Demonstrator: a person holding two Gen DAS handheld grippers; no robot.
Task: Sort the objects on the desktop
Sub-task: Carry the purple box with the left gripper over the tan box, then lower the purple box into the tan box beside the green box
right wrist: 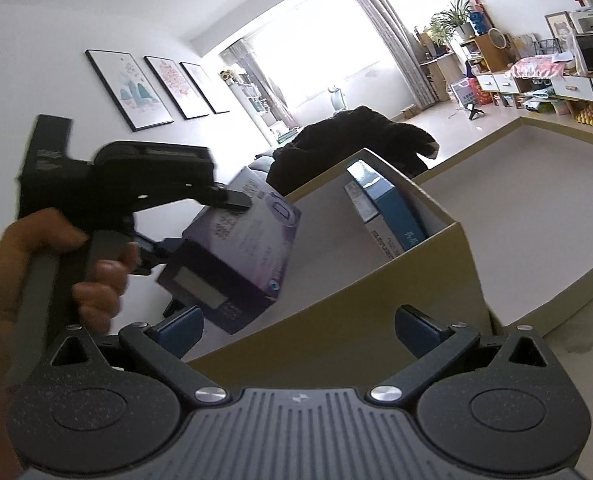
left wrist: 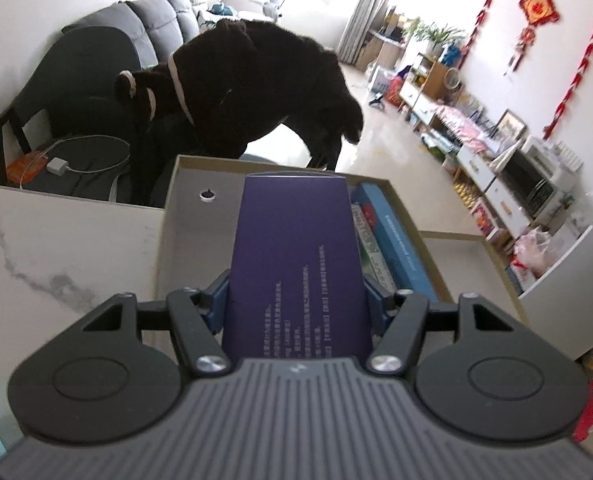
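Note:
My left gripper [left wrist: 296, 300] is shut on a purple box [left wrist: 296, 264] with white print, its blue pads pressing the box's two sides. The box hangs tilted over the open tan carton [left wrist: 184, 208]. In the right wrist view a hand [right wrist: 56, 272] holds that left gripper [right wrist: 200, 224], with the purple box [right wrist: 248, 248] above the carton's inside. A blue box [left wrist: 396, 240] and another flat pack stand on edge along the carton's right wall. My right gripper [right wrist: 300, 328] is open and holds nothing; the carton's near wall [right wrist: 376, 292] lies just ahead of it.
The carton sits on a white marble table [left wrist: 56, 248] near its far edge. Behind the table, a black coat [left wrist: 256, 92] hangs over a chair, and another chair holds a white charger [left wrist: 58, 166]. A low cabinet with clutter [left wrist: 496, 168] lines the right wall.

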